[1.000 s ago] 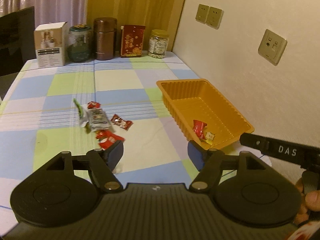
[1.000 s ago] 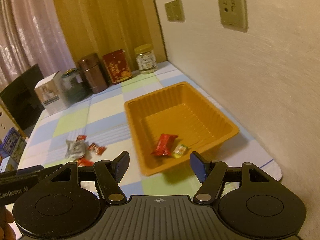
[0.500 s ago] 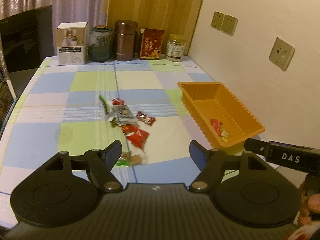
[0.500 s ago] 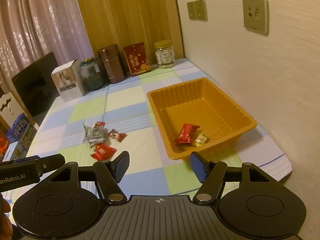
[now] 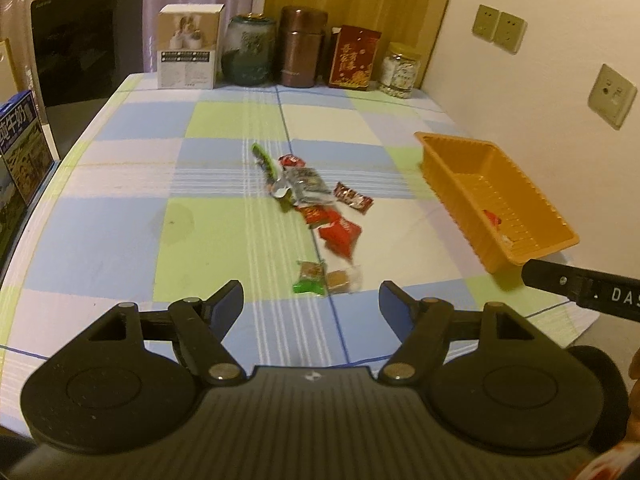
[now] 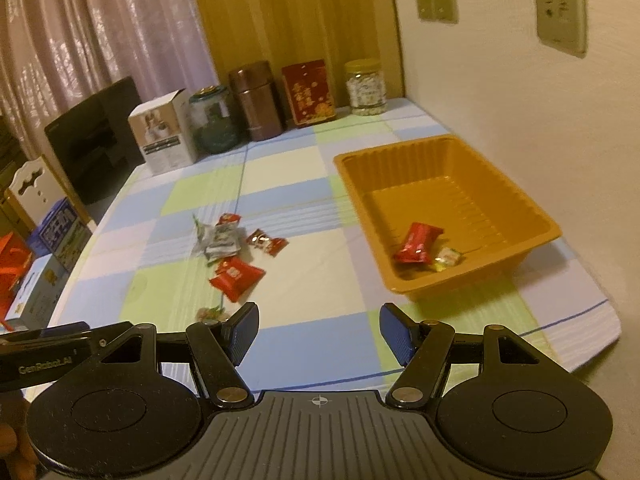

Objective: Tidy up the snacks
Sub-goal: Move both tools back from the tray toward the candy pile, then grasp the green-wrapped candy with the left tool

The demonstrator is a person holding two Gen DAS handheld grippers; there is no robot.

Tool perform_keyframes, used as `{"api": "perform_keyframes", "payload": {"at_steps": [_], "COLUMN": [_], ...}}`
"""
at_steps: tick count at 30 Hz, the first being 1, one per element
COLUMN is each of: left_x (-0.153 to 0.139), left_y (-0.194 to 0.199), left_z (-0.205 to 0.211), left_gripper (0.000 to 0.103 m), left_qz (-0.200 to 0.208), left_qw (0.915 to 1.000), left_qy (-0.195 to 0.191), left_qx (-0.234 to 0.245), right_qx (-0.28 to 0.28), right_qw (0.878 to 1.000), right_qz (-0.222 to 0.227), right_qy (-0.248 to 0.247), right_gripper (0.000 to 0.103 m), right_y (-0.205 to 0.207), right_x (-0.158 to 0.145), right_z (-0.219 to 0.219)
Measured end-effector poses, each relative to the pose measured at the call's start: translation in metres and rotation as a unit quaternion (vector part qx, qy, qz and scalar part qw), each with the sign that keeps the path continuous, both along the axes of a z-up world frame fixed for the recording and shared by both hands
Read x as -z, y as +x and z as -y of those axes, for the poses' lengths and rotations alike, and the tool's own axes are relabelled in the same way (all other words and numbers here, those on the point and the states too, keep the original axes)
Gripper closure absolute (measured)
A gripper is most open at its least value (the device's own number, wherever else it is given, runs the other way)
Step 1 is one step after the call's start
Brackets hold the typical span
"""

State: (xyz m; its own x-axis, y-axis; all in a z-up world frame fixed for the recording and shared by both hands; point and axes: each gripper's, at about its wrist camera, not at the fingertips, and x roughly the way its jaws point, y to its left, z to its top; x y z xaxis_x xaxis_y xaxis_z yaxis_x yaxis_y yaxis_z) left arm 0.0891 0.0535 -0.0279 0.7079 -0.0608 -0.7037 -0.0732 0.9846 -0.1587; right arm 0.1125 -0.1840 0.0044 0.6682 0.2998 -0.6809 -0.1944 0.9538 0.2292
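Both claws gape wide, left claw (image 5: 311,300) and right claw (image 6: 319,327); neither holds anything.

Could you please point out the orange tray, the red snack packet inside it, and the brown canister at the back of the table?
orange tray (image 6: 516,202): right wrist view, far rim.
red snack packet (image 6: 418,242): right wrist view, wrapper's middle.
brown canister (image 6: 258,100): right wrist view, side wall.

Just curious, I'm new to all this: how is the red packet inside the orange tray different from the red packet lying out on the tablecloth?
The red packet in the tray is long and narrow; the red packet on the tablecloth is squarer and bears a white label. The first lies inside the orange tray beside a small yellowish candy; the second lies among loose snacks. Both are shiny, and neither is held.
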Motion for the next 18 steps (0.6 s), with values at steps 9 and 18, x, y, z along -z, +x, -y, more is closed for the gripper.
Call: {"api": "perform_keyframes", "payload": {"at_steps": [9, 18], "left_x": [0.032, 0.059], "left_y": [0.026, 0.057], "left_z": [-0.013, -0.013], "left_gripper": [0.039, 0.053], "left_qz": [-0.025, -0.04], "left_qw": [0.9995, 0.999], "left_qy": [-0.015, -0.022], "left_qx": [-0.011, 0.004], "right_qx": [-0.01, -0.013], "right_qw": [1.0, 0.999], "right_qz": [-0.018, -0.034], "right_qy": [-0.003, -0.002], "right_gripper": [0.036, 0.036], "right_y": [0.021, 0.044], "right_x": [0.029, 0.053], "right_z": [-0.018, -0.025]}}
